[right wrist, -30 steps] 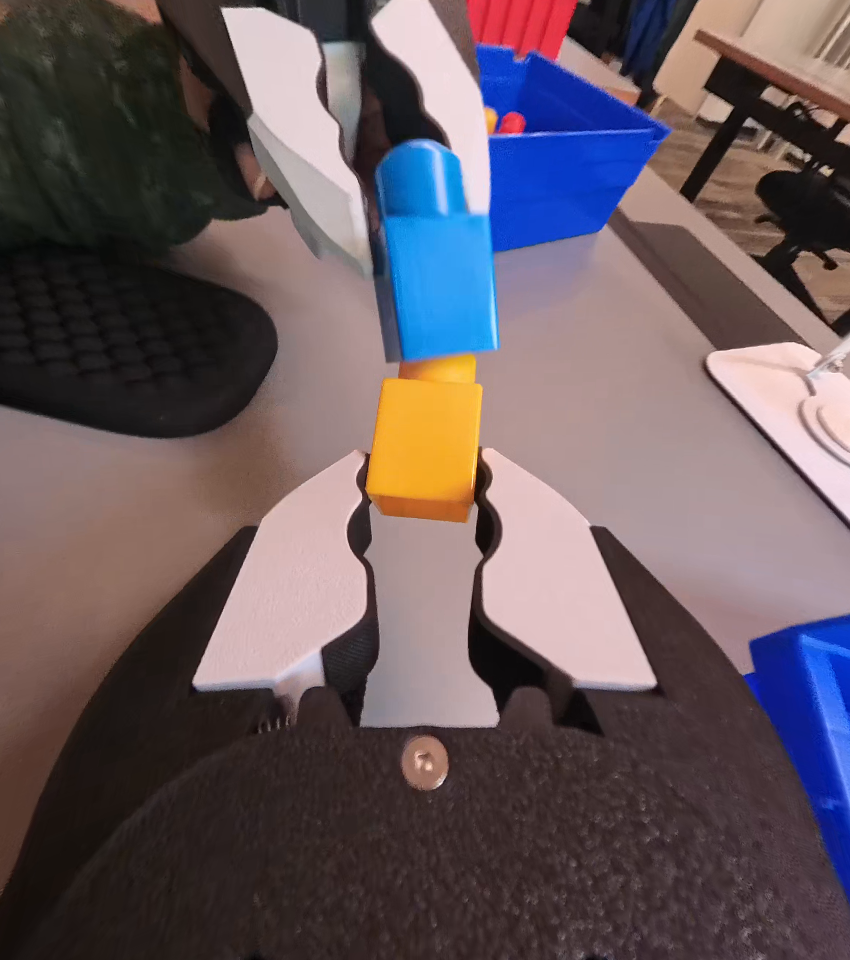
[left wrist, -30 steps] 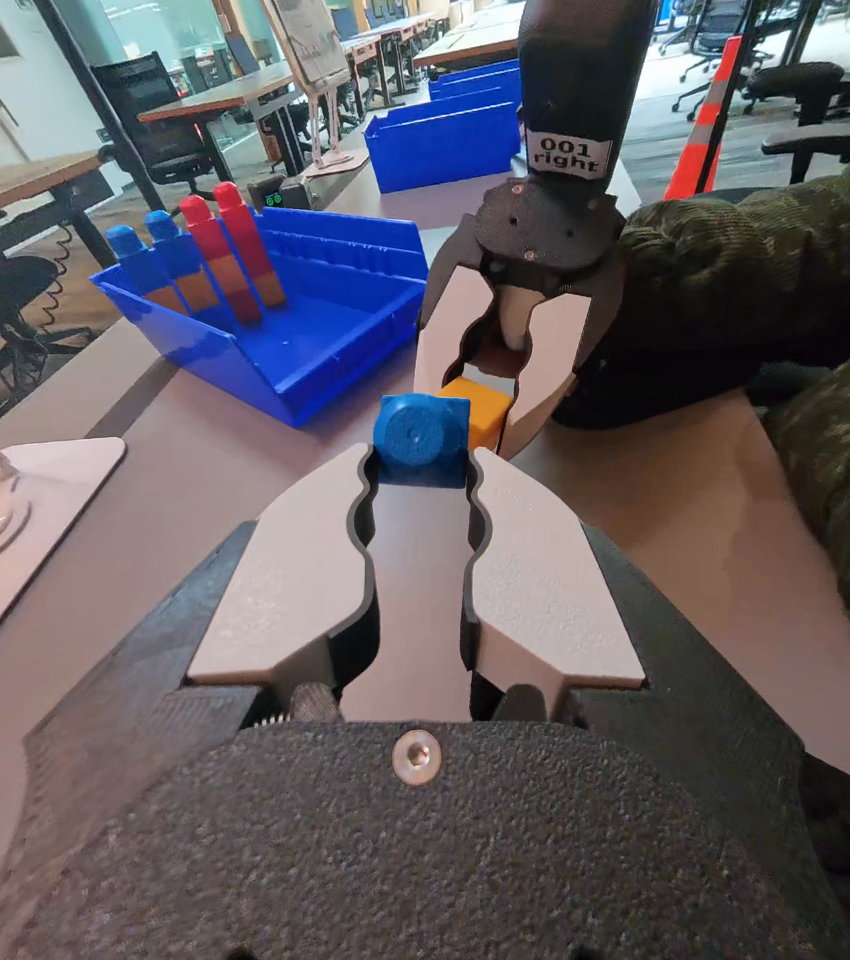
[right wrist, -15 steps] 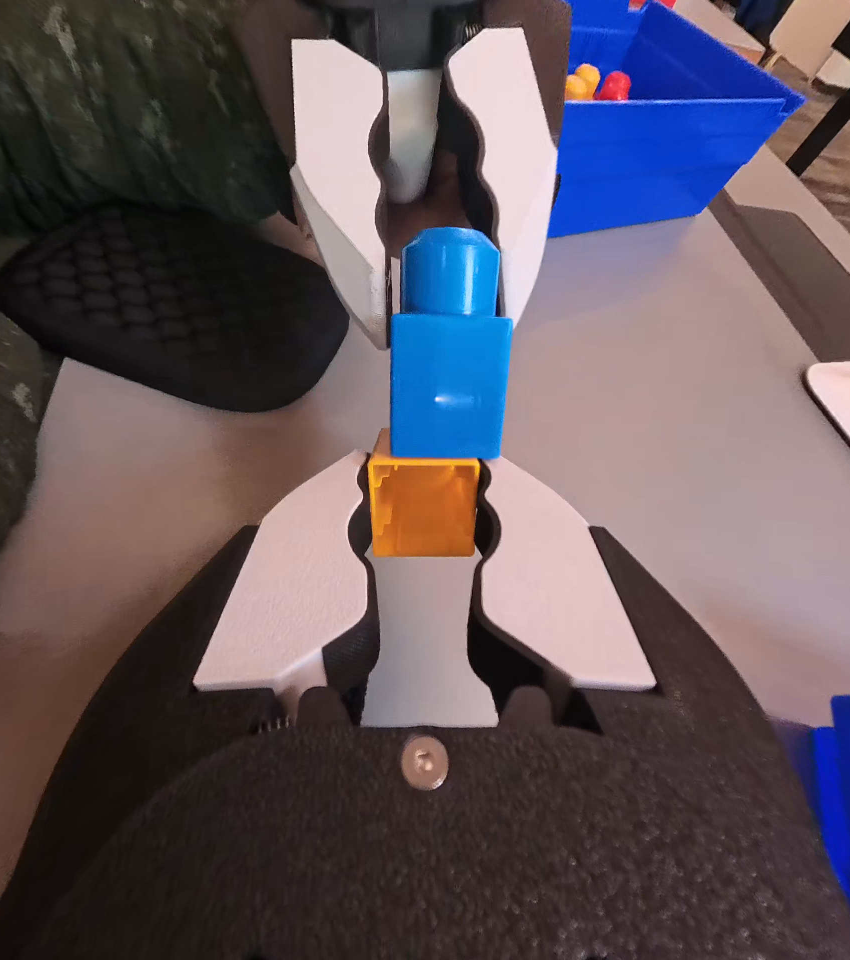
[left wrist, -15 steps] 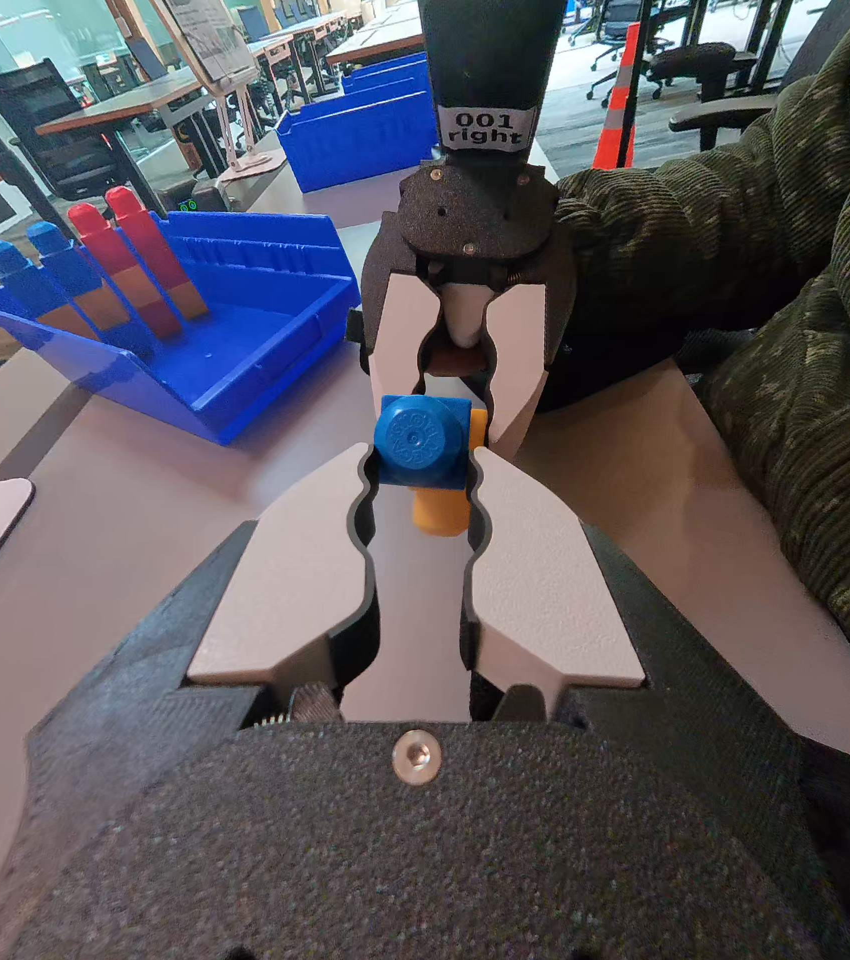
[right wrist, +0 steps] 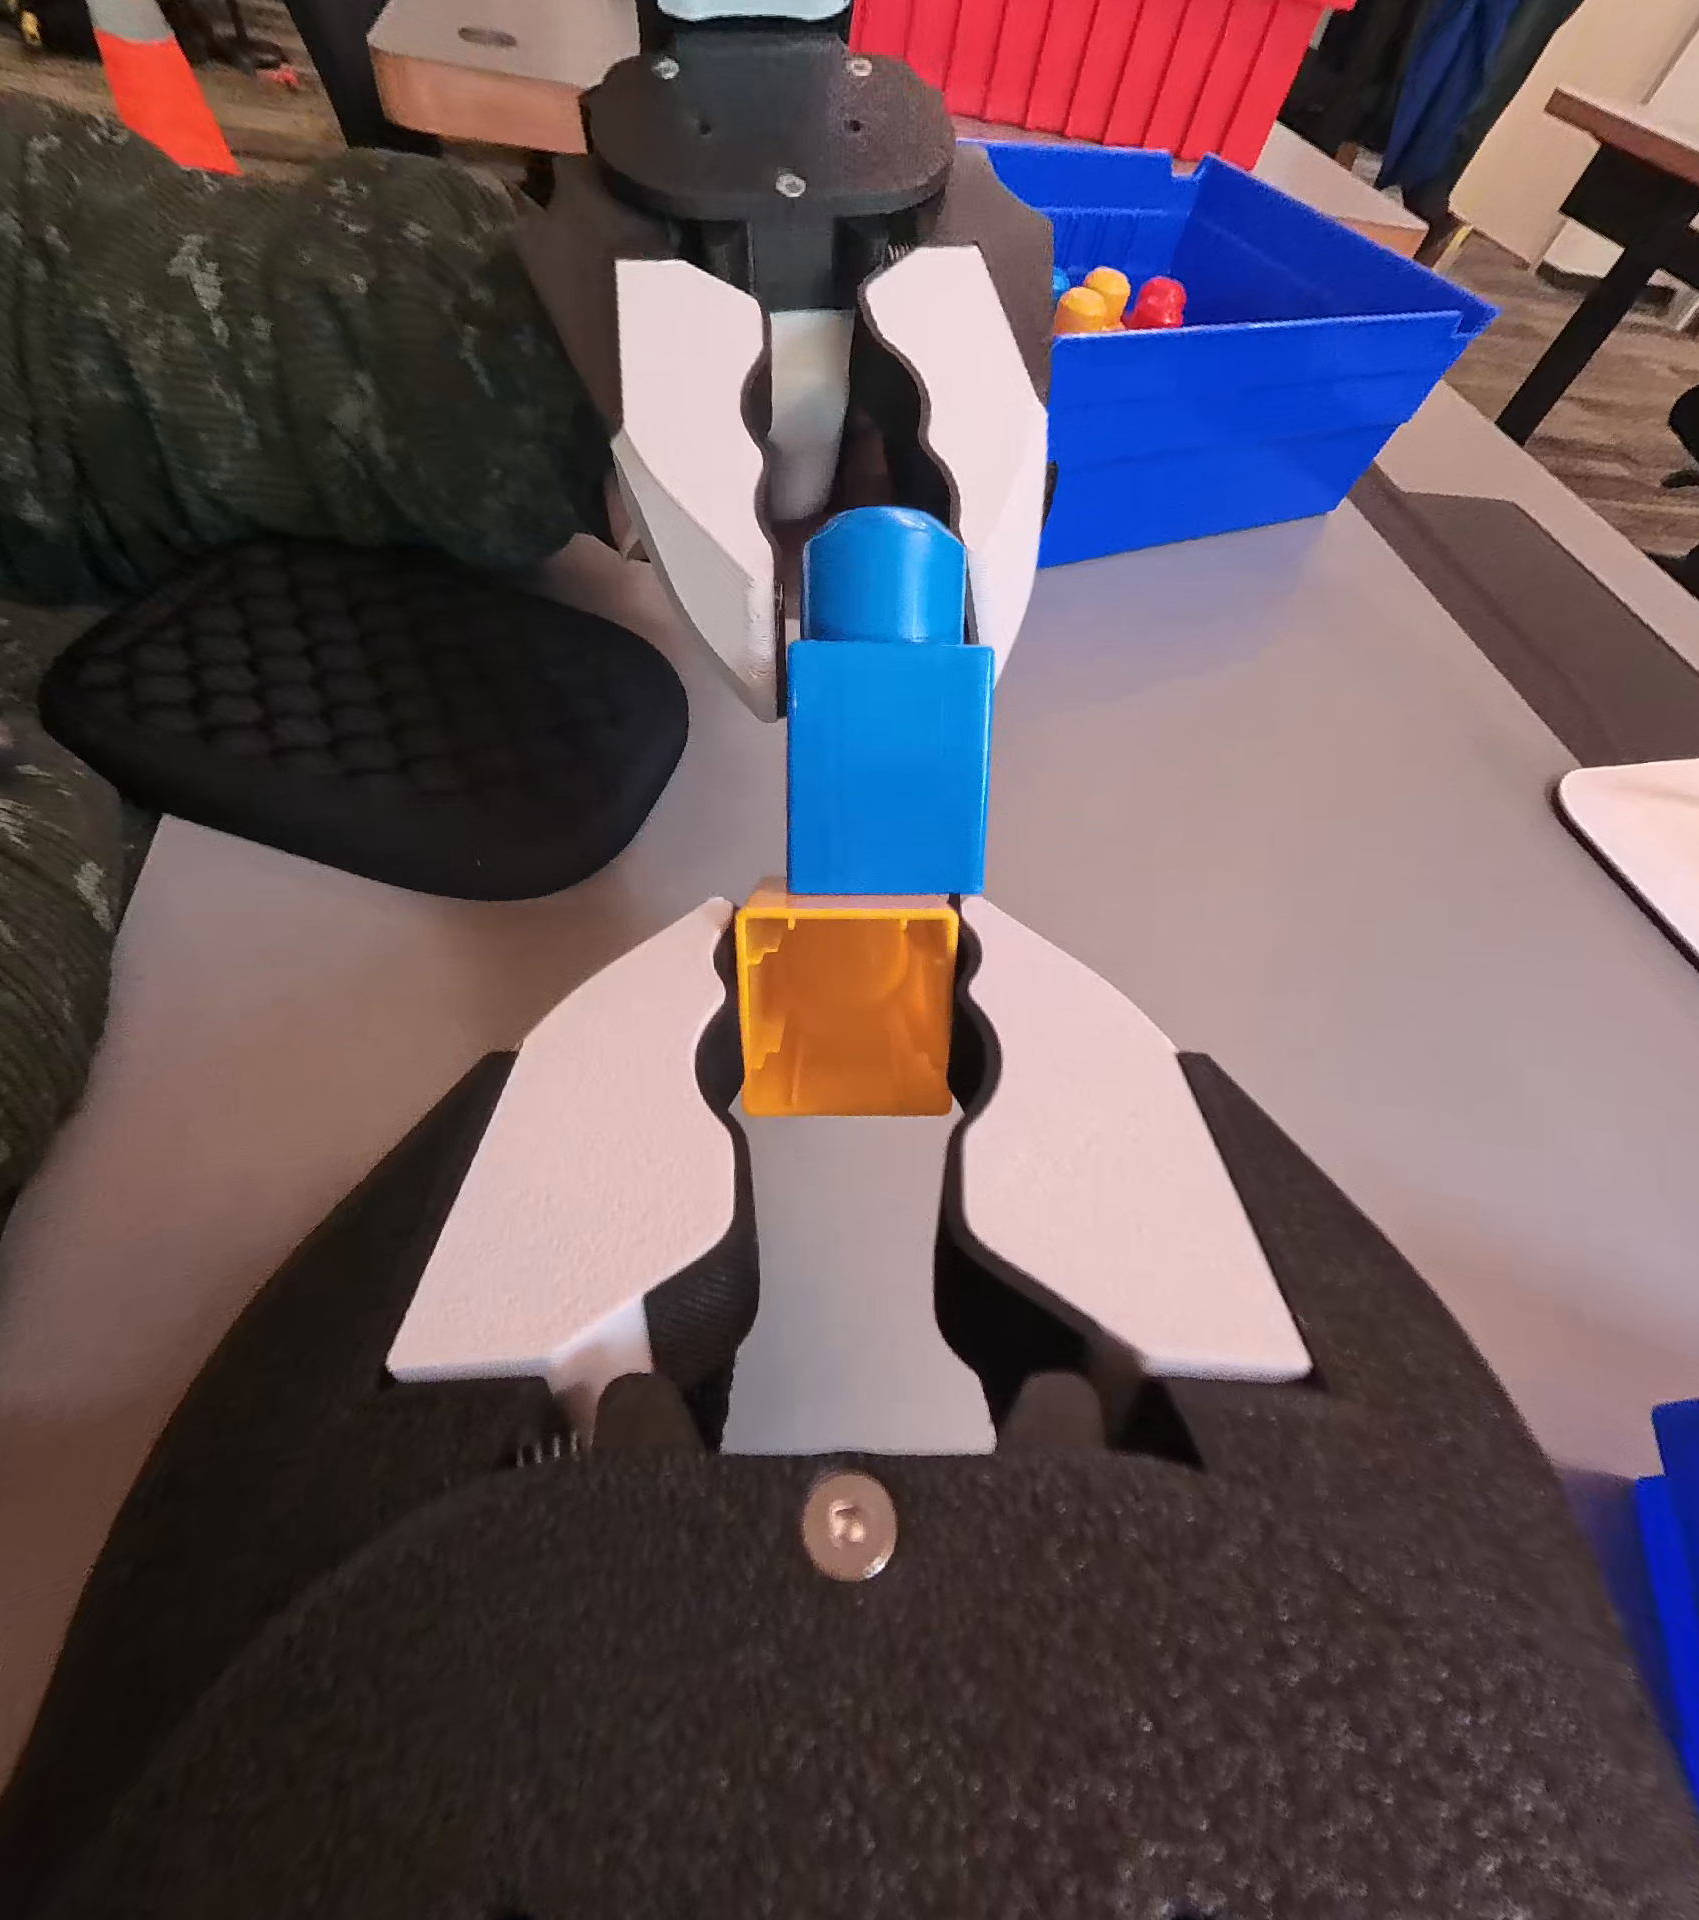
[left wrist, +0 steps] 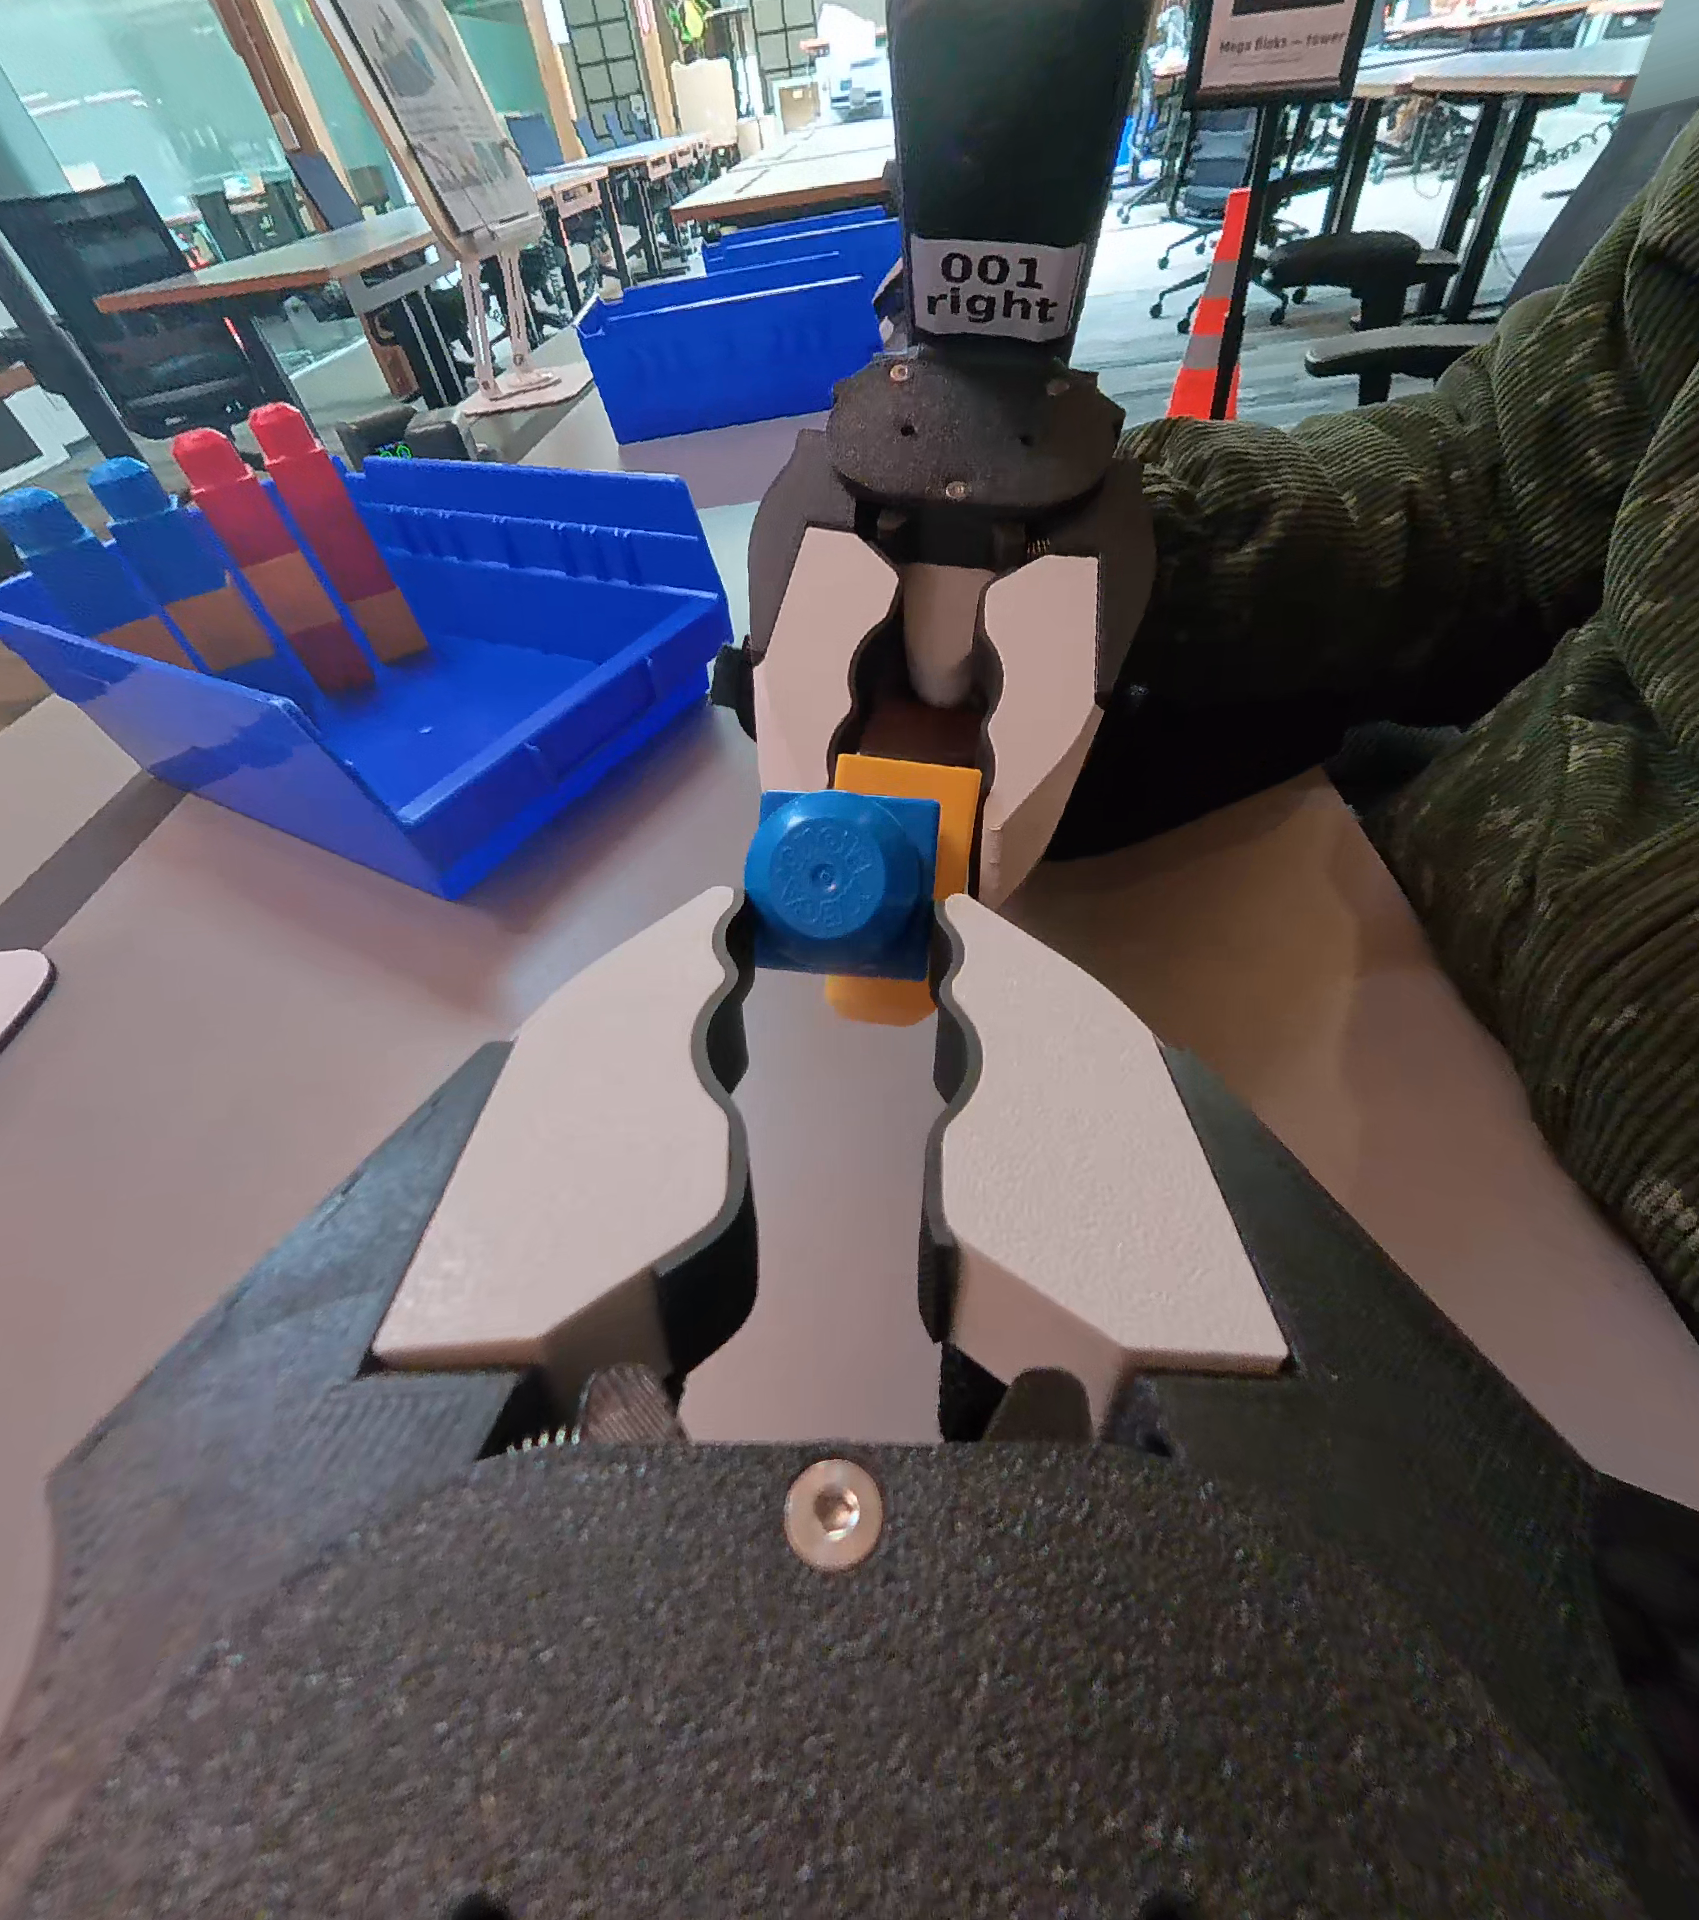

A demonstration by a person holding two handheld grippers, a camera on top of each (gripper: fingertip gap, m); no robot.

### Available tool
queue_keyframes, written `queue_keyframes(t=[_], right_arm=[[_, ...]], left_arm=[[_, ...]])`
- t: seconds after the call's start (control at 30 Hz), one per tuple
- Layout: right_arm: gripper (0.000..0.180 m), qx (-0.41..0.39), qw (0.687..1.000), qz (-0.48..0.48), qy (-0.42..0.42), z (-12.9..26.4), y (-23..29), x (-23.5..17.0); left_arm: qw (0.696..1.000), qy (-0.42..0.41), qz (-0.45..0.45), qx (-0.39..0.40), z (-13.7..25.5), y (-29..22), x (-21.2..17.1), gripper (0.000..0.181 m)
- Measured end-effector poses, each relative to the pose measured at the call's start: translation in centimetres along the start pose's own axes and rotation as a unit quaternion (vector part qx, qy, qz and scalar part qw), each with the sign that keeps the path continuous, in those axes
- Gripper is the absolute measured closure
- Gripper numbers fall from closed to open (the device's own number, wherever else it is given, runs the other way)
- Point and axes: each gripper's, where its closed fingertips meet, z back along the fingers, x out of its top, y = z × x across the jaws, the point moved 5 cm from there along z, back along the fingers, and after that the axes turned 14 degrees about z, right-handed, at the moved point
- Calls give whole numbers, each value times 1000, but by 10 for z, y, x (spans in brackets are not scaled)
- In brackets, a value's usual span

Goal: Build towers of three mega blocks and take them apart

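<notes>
Pinching the blue block (left wrist: 837, 885) at the tips of the left gripper (left wrist: 837, 914), stud facing the camera, above the grey table (left wrist: 201, 1039). Gripping the yellow block (right wrist: 845, 1013) in the right gripper (right wrist: 845, 997), hollow underside turned toward its camera. Pressing together end to end, blue block (right wrist: 884, 769) seated on the yellow one, no gap showing between them, both held in the air between the two facing tools. Lying just behind on the left, a black mesh pad (right wrist: 367, 717) on the table edge. Resting farther back, a blue bin (left wrist: 512, 707) with four finished towers (left wrist: 232, 571) leaning inside, blue-topped and red-topped. Sitting well off past the left gripper (right wrist: 876, 634), a second blue bin (right wrist: 1240, 416) holding loose yellow and red blocks (right wrist: 1115, 301).
</notes>
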Motion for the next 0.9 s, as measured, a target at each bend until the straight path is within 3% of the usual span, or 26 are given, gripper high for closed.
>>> queue_keyframes(t=[0.13, 0.23, 0.43, 0.67, 0.9], right_arm=[[143, -15, 999, -12, -29, 6, -4, 7], [143, -50, 990, -59, -117, 23, -19, 18], [143, -72, 929, -160, -325, 54, -36, 41], [143, -53, 907, -193, -370, 46, -29, 52], [143, -89, 910, -176, -364, 49, -29, 53]], left_arm=[[999, -39, 17, -8, 7, 1, 10, 149], [993, -104, 49, -9, 17, 7, 22, 149], [959, -241, 137, -66, 17, 2, 41, 149], [946, -262, 166, -98, 9, -7, 46, 149], [935, -251, 221, -114, 0, -5, 43, 149]])
